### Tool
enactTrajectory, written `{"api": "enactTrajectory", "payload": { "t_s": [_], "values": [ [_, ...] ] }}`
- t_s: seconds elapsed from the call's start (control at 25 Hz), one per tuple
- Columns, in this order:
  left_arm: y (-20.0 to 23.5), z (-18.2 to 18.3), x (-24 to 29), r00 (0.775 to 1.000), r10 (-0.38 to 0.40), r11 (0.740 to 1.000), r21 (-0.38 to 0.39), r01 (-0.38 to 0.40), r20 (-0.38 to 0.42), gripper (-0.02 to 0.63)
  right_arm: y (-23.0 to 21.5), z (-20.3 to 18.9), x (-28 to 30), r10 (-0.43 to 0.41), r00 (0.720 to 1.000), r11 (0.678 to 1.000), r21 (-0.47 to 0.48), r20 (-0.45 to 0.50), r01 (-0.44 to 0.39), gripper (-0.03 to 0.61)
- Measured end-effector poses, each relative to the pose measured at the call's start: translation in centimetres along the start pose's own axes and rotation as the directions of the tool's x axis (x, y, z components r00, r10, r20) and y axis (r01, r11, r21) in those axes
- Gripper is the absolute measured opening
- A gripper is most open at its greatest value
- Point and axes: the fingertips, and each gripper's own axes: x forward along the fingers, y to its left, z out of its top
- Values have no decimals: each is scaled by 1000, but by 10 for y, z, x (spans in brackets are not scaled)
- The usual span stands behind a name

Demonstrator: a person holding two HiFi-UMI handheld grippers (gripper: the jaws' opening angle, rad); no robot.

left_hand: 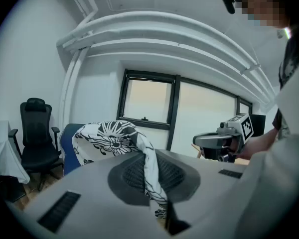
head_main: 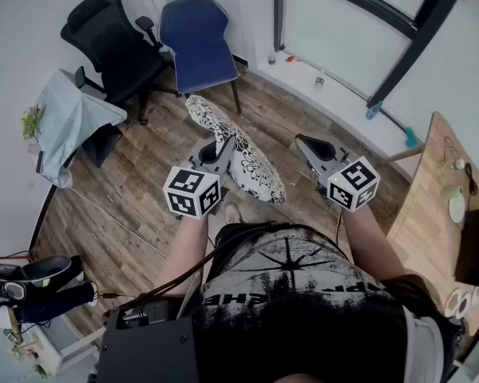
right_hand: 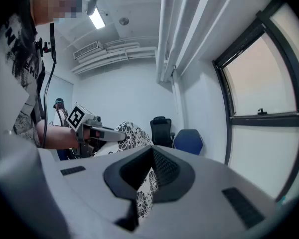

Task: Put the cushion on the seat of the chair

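Cushion [head_main: 251, 166] is carried in the air over the wooden floor [head_main: 144, 190], between the two tools and in front of the person. It is gripped only on the left. The left tool [head_main: 222, 152] is clamped on a fold at its edge, and in the left gripper view the flowered cloth is seen pinched between the pads and draped over them. The right tool [head_main: 307, 144] is held just beside the cushion with its jaws drawn together. A strip of the pattern shows in the slit in the right gripper view, but bare floor is seen between that tool and the cushion from the head view. The strip is therefore judged to be cloth glimpsed past the jaws, not cloth held.

The blue chair [head_main: 198, 46] stands ahead and slightly left of the tools, well apart from them, with its seat bare. A black office chair [head_main: 112, 42] is set further left. The cushion's long axis runs from near right to far left, so its far end is already aimed at the blue seat. The left tool is the nearer to that seat. The coming move is judged to be a carry forward along this axis, after which the cushion would be laid flat on the seat.
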Motion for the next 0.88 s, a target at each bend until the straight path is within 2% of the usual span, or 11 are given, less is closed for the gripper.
{"api": "enactTrajectory", "payload": {
  "t_s": [0.4, 0.88],
  "values": [
    [-3, 0, 2, 1000, -8, 1000, 2, 8, -2, 25, 0, 0, -1, -5, 1000, 1000, -6, -3, 5, 17],
    [-13, -3, 3, 1000, -18, 1000, 11, 18, -9, 25, 1, -3, -14, -12, 1000, 999, 40, 29, 11, 18]
  ]
}}
